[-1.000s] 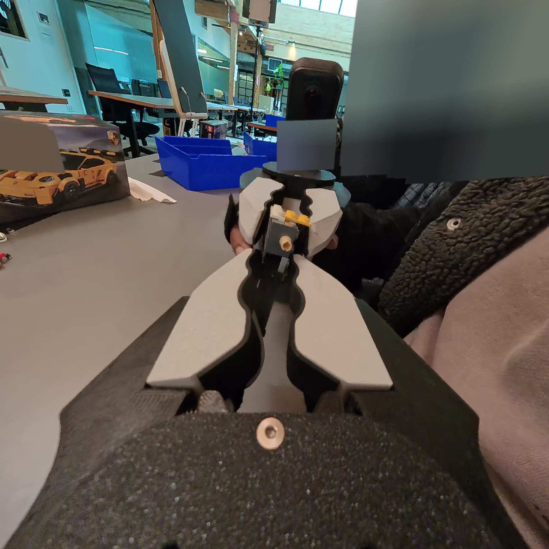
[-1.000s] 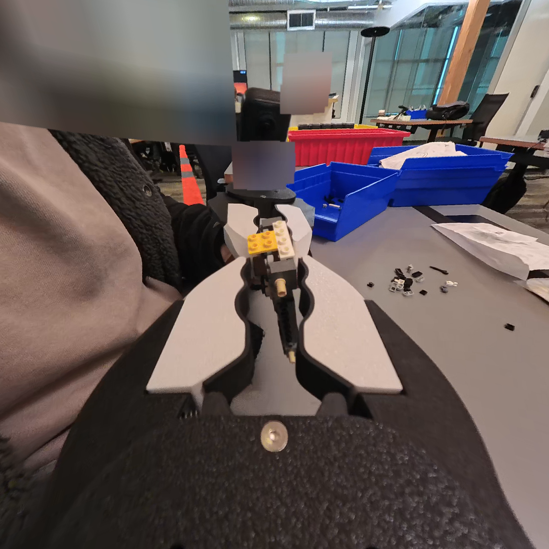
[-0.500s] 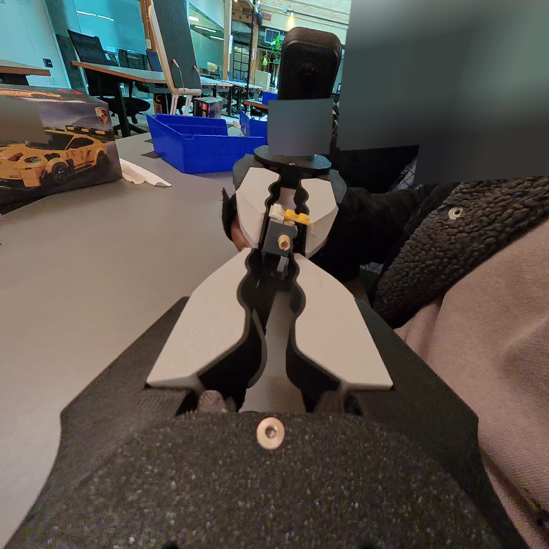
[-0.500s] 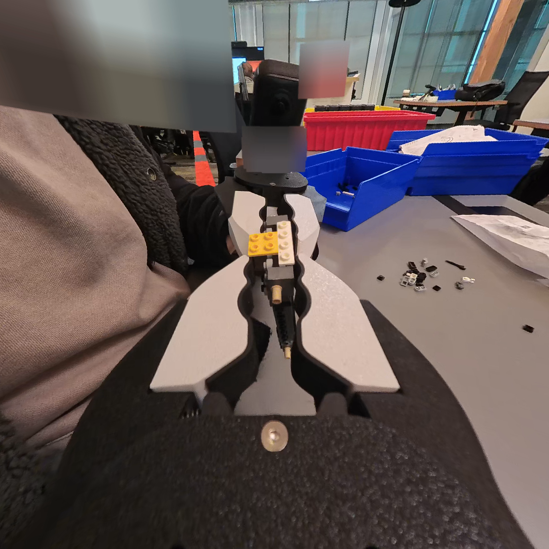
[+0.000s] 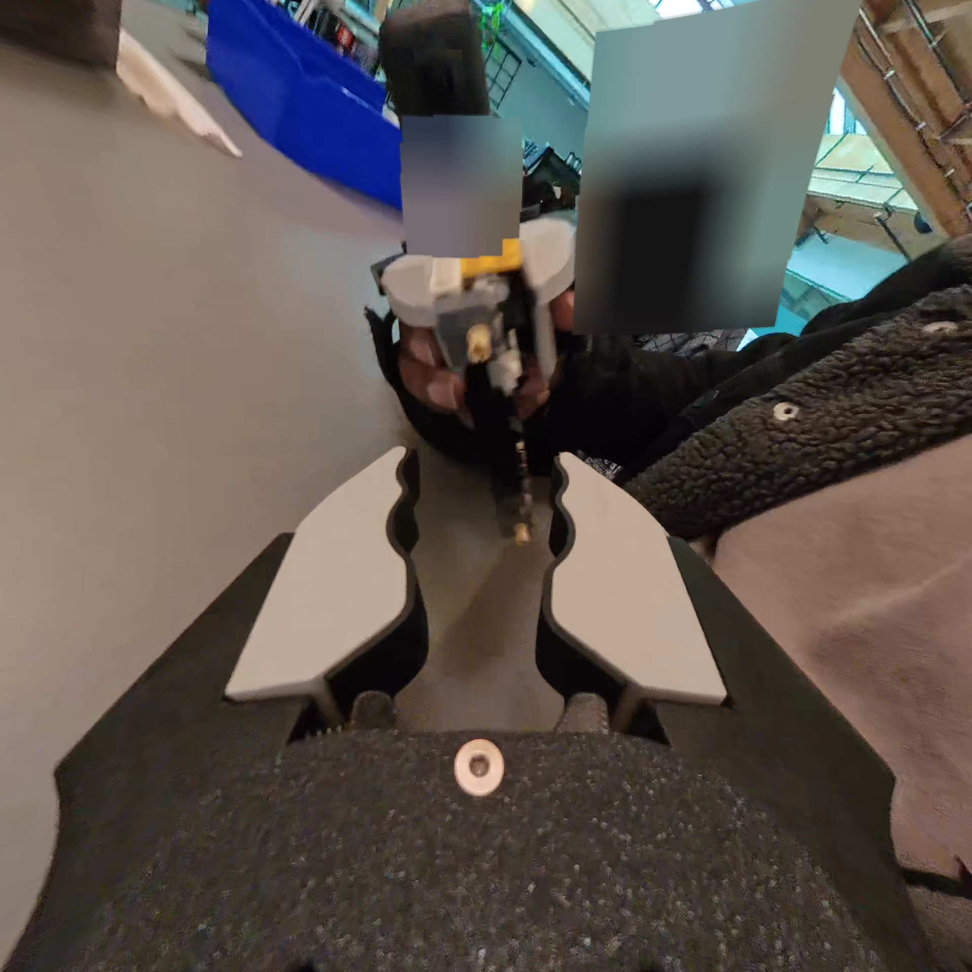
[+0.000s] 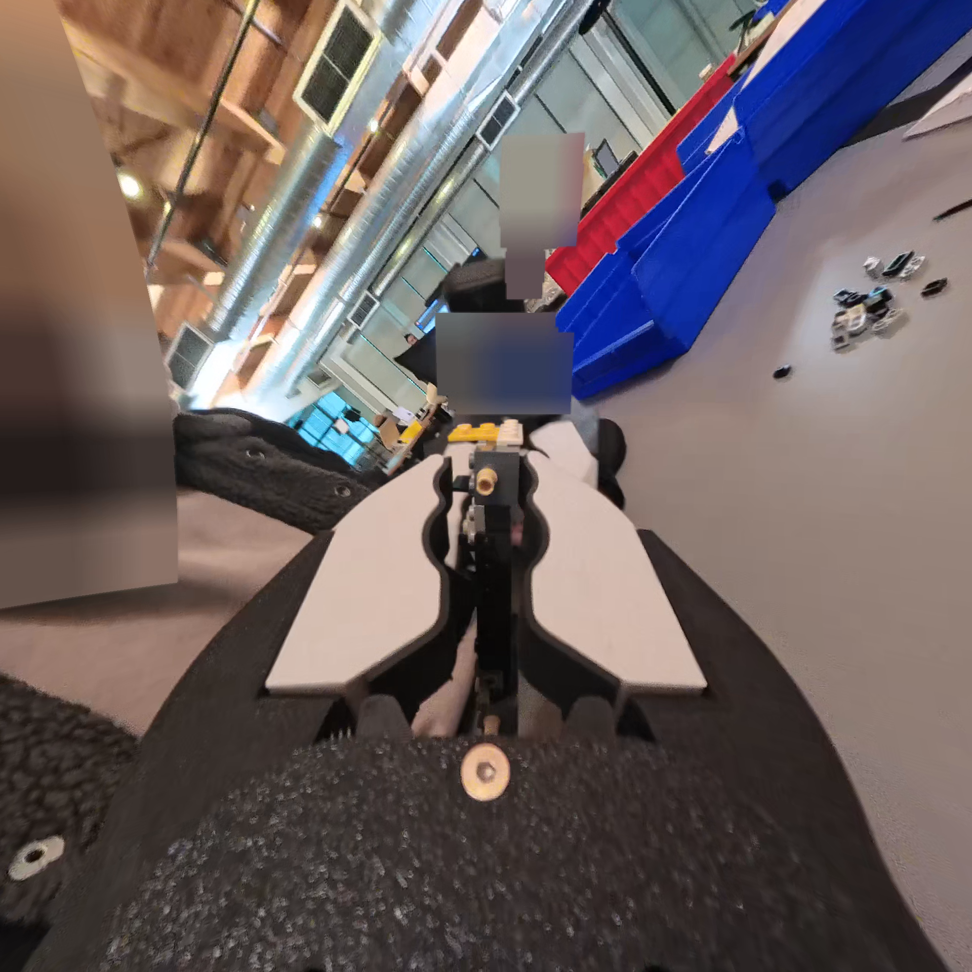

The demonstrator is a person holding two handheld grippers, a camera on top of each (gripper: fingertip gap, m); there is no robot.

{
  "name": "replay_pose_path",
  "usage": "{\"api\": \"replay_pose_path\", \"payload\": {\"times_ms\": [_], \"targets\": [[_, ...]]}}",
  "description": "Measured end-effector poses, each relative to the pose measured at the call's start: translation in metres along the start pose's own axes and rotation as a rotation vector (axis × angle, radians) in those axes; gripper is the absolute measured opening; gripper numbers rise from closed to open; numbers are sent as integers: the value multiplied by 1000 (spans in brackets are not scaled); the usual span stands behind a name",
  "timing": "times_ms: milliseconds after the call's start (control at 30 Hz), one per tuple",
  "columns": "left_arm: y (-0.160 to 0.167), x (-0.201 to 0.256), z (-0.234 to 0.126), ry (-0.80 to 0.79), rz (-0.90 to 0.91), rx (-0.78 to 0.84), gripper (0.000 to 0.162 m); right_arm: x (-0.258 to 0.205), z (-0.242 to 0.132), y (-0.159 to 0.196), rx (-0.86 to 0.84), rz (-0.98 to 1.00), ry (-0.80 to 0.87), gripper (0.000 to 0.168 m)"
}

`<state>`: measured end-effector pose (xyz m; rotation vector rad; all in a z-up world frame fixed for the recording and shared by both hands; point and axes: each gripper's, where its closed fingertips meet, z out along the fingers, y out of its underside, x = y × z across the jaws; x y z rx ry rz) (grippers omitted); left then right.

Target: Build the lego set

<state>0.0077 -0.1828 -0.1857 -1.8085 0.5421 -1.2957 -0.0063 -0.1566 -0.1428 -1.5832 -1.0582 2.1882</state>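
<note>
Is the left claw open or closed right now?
Open. The left claw's two grey fingers stand apart, and the lego piece hangs between them untouched, held by the right claw.

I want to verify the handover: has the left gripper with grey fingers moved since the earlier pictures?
Yes. The left gripper has rolled sideways: the blue plastic bin now slants. It opened, releasing the grey, black and yellow lego assembly.

The right gripper [image 6: 486, 505] is closed on the lego assembly [image 6: 494, 531], a long black piece with a grey block, a tan pin, and yellow and white plates at its far end. The view is tilted. On the grey desk [image 6: 789, 499], small loose pieces [image 6: 862, 310] lie near the blue bins [image 6: 699, 273] along its far edge.
</note>
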Motion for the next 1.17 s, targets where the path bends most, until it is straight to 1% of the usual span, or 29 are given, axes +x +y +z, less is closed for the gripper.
{"api": "replay_pose_path", "payload": {"times_ms": [67,100,133,167,200,300,333,400,467,500,567,633,667,733,800,833,900,967,1000,1033,1067,1100,1167], "targets": [[3,-1,6,34,-60,11,46,1,6,-2,8,66,-12,23],[2,2,8,65,-85,15,41,3,8,-5,22,91,-17,23],[0,4,8,78,-90,18,26,4,10,-8,42,104,-21,23],[-1,4,7,74,-86,19,16,8,11,-11,62,110,-7,23],[-3,1,6,63,-88,19,15,10,11,-14,83,114,-10,17],[-9,2,-2,117,-169,1,14,10,8,-19,87,98,-25,19],[-10,0,-4,129,-186,-9,14,9,6,-19,63,75,-23,26],[-13,-3,-10,142,-215,-35,14,12,-5,-19,-23,-3,17,28],[-14,-5,-16,175,-251,-80,14,21,-17,-19,-129,-82,108,31],[-14,-6,-17,196,-268,-105,14,22,-20,-19,-164,-90,125,35],[-11,-7,-16,232,-299,-162,14,21,-17,-18,-211,-44,124,35],[-8,-7,-13,271,-332,-220,14,24,-10,-12,-231,36,106,26],[-7,-8,-11,280,-340,-242,14,24,-8,-10,-212,80,82,17],[-8,-13,-11,278,-341,-256,14,31,-10,-12,-145,120,84,16],[-18,-22,-15,266,-358,-184,14,37,-14,-18,-15,154,107,15],[-23,-26,-18,266,-364,-138,18,40,-18,-22,68,188,112,15],[-28,-32,-21,249,-370,-53,39,50,-29,-32,258,258,154,15],[-31,-33,-21,269,-398,16,44,61,-41,-42,430,313,196,15],[-32,-32,-19,283,-421,41,44,64,-45,-46,500,334,205,15],[-35,-32,-16,292,-438,63,40,66,-46,-50,556,338,210,15],[-39,-34,-14,292,-453,90,33,67,-46,-53,596,340,214,15],[-44,-37,-13,288,-470,118,21,67,-44,-56,630,340,216,15],[-54,-42,-15,295,-510,153,18,67,-45,-63,685,342,222,15]]}}
